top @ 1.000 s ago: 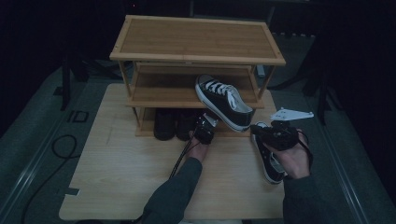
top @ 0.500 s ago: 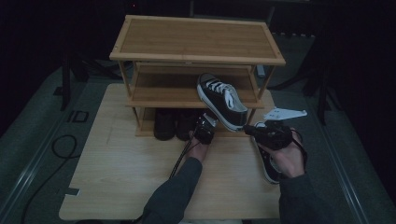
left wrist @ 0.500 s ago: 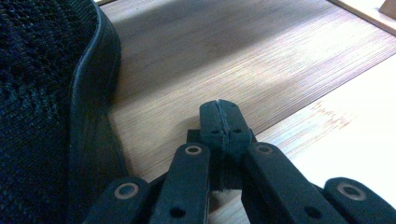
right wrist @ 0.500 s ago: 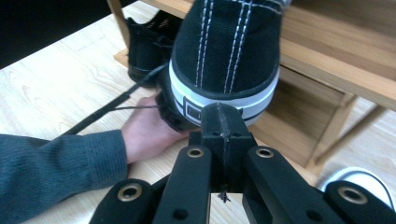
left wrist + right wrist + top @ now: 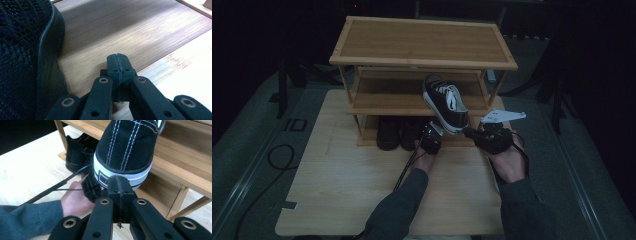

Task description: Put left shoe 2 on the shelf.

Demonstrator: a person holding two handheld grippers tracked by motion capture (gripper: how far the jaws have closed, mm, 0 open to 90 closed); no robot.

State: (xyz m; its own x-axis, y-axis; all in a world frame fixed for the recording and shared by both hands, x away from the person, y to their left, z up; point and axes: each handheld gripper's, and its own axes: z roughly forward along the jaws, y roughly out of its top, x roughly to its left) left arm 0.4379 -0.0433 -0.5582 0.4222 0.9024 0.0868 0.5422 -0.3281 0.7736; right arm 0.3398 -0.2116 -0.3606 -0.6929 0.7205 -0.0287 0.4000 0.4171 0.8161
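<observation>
A black canvas sneaker (image 5: 445, 101) with white laces and a white sole band lies on the middle shelf of the bamboo shoe rack (image 5: 422, 62), its heel (image 5: 125, 152) overhanging the front edge. My right gripper (image 5: 467, 133) is shut and empty, its tips (image 5: 119, 183) right against the heel's sole band. My left gripper (image 5: 432, 135) rests lower, at the bottom shelf, shut on nothing (image 5: 117, 62). It sits just right of a black shoe (image 5: 25, 62). The left hand (image 5: 75, 201) and its gripper are below the sneaker's heel.
Two black shoes (image 5: 398, 132) stand on the rack's bottom shelf at the left. The top shelf (image 5: 422, 40) is bare. The rack stands on a light wooden table (image 5: 342, 190). A pale sole edge (image 5: 493, 176) lies under my right wrist. Cables (image 5: 404, 172) trail from the left gripper.
My right gripper has moved left and toward the rack, up to the sneaker's heel. The sneaker has turned straighter and slid farther onto the middle shelf. The left gripper stayed put.
</observation>
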